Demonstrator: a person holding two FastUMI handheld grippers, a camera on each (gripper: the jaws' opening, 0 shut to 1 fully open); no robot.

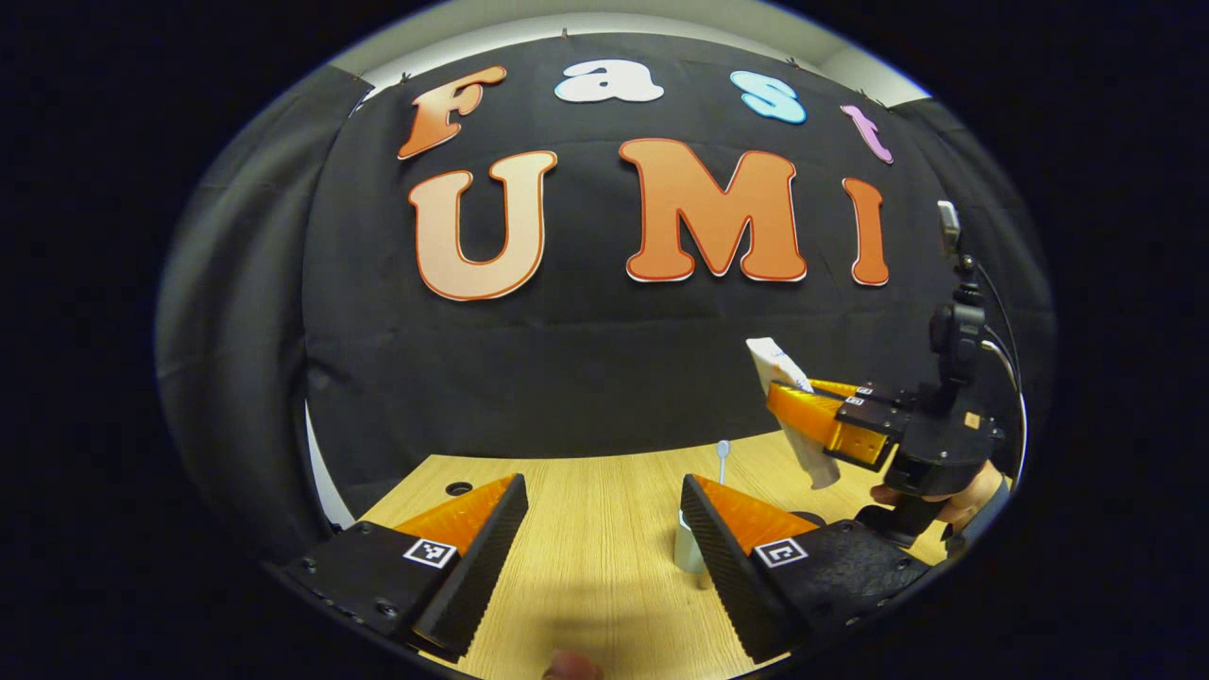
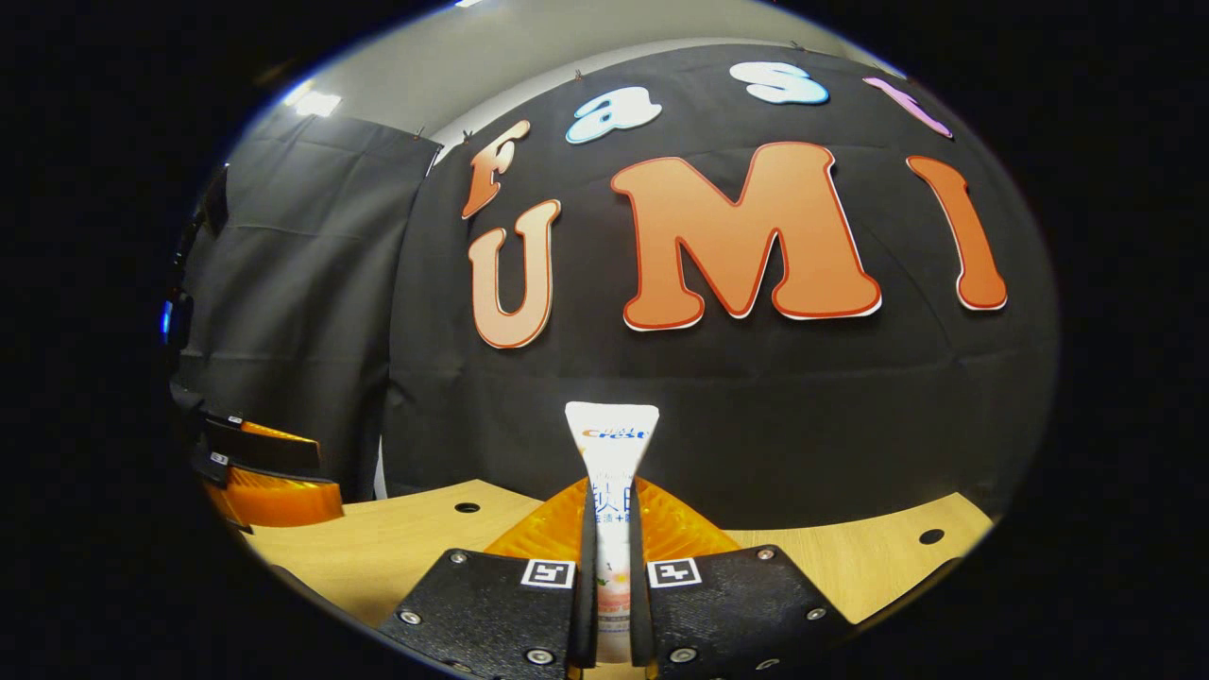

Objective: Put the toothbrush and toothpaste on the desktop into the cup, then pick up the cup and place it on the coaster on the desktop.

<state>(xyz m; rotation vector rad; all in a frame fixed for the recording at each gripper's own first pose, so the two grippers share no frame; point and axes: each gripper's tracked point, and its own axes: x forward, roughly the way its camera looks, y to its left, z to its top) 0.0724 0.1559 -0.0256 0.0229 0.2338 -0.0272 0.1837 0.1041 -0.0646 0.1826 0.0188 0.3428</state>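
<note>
You are holding the toothpaste point(image 2: 611, 491) pinched between both fingers of the right gripper point(image 2: 610, 604), above the tabletop's point(image 1: 586, 557) right edge; be lowering it upright into the cup point(image 1: 689, 543), while the left gripper point(image 1: 604, 548) is waiting wide open and empty.

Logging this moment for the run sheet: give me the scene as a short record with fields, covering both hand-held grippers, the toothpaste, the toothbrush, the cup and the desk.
left hand-held gripper: open, fingers apart, low over the desktop, holding nothing
right hand-held gripper: shut on the toothpaste, held up above the desktop
toothpaste: white tube, upright between the fingers, flat crimped end up
cup: pale, standing on the desktop, partly hidden behind the left hand-held gripper's right finger
toothbrush: top end sticks up above the cup
desktop: light wood
coaster: cannot tell
</note>
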